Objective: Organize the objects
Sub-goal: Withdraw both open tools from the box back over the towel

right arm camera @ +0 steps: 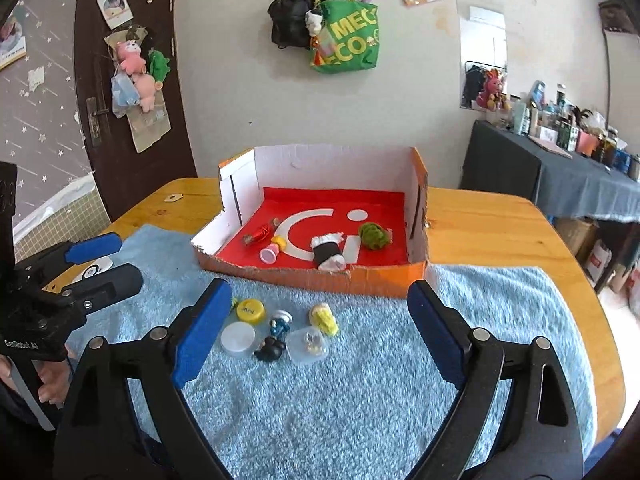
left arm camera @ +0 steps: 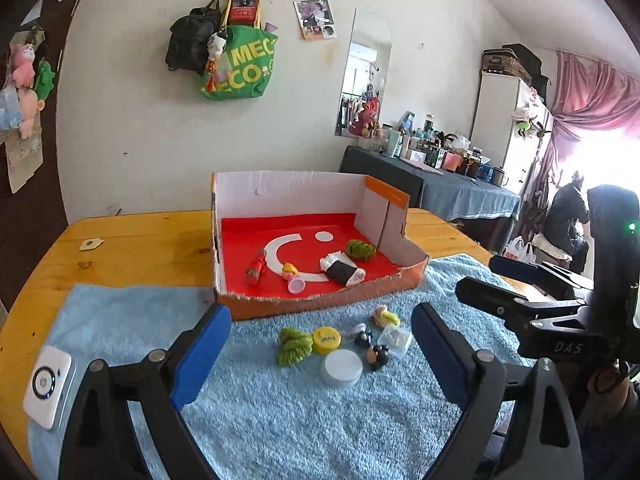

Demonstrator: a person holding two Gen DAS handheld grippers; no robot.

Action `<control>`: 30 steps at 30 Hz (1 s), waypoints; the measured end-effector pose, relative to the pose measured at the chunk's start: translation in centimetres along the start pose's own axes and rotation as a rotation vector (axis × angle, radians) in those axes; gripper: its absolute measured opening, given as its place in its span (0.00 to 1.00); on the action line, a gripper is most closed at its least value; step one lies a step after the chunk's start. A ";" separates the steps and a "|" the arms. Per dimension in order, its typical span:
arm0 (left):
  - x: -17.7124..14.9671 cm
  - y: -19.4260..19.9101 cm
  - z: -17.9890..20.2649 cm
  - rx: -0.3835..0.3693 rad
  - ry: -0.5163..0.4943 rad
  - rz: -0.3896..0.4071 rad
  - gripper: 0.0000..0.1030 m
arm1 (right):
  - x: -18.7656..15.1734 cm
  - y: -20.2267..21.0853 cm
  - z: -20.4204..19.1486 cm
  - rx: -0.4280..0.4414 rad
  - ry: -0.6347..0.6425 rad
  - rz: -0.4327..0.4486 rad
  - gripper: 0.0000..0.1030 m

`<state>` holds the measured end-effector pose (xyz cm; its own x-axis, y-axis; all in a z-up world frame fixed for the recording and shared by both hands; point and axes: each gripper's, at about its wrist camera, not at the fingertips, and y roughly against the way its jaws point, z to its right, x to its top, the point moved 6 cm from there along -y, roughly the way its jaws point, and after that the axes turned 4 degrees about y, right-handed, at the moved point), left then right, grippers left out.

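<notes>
Hovering spread and empty, both grippers, left [left arm camera: 320, 354] and right [right arm camera: 320, 334], face the toys [right arm camera: 276, 334] just ahead, near of the box [right arm camera: 320, 276].

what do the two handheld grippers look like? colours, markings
Both the left gripper and the right gripper have black frames, blue pads on the fingers and silver pivot bolts. White lettering marks both bodies; a green light glows on the right one.

four items in box [left arm camera: 240, 308], seven on towel [left arm camera: 260, 420]
</notes>
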<state>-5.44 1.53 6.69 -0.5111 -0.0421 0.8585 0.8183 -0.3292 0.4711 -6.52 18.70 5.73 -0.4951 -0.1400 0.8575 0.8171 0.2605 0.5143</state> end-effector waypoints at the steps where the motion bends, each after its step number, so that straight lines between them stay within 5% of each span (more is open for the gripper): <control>1: -0.3 0.1 -0.1 0.003 0.005 -0.001 0.91 | -0.4 0.1 0.1 0.001 -0.009 -0.002 0.89; 21: -8.6 -2.8 -1.9 0.069 0.092 -0.154 0.93 | -8.0 -1.7 -0.5 -0.031 -0.061 -0.078 0.89; 30: -9.1 -3.6 -1.6 0.069 0.083 -0.171 0.93 | -8.8 -1.9 -0.2 -0.050 -0.055 -0.093 0.89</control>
<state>-4.17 1.61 -3.17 -0.6617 -0.0697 0.7466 0.7325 -0.2727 0.6237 -3.69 19.25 -2.77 -0.5838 -0.1089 0.8046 0.7798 0.2010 0.5929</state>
